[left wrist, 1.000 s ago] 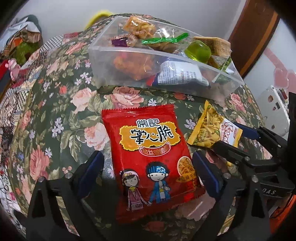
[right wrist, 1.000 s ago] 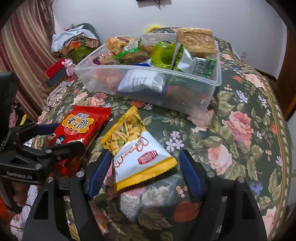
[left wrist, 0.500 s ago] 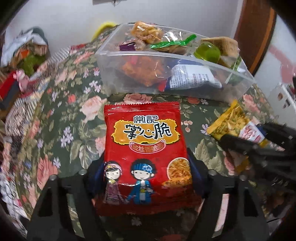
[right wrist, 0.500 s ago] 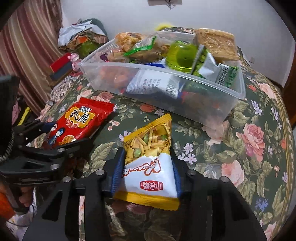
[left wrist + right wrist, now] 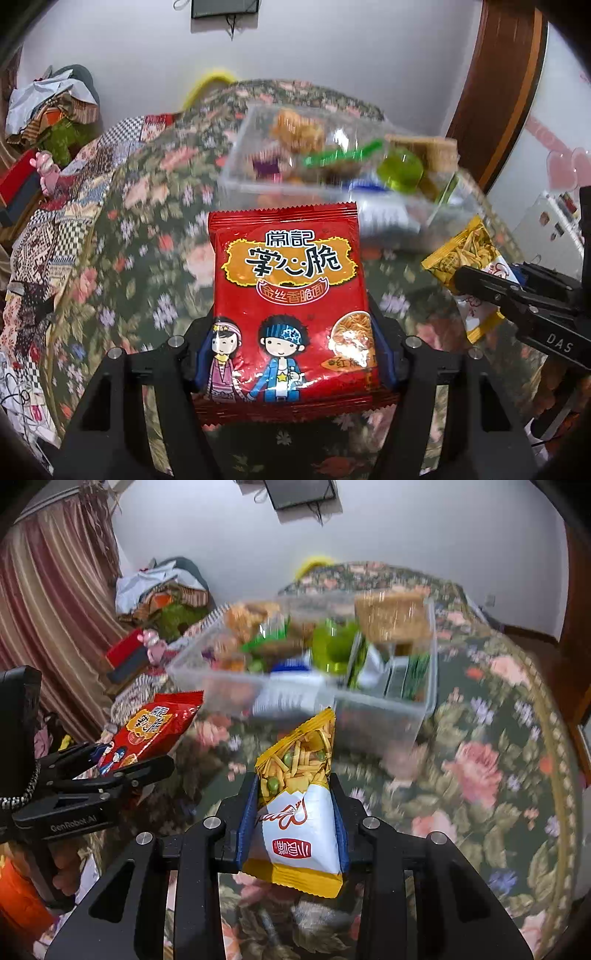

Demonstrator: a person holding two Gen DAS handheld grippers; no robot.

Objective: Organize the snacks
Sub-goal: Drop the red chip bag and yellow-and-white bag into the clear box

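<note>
The left hand-held gripper (image 5: 291, 363) squeezes the light, crinkly red packet (image 5: 290, 306) by its sides, and the right hand-held gripper (image 5: 293, 825) squeezes the yellow packet (image 5: 299, 808).

Both grippers' jaws, wide apart a second ago, have just been closing and now pinch their packets: the left gripper (image 5: 290, 354) clamps the red noodle-snack packet (image 5: 288, 295), the right gripper (image 5: 293, 823) the yellow-and-white snack packet (image 5: 297, 808). Both packets are now raised off the floral tablecloth (image 5: 480, 775).
</note>
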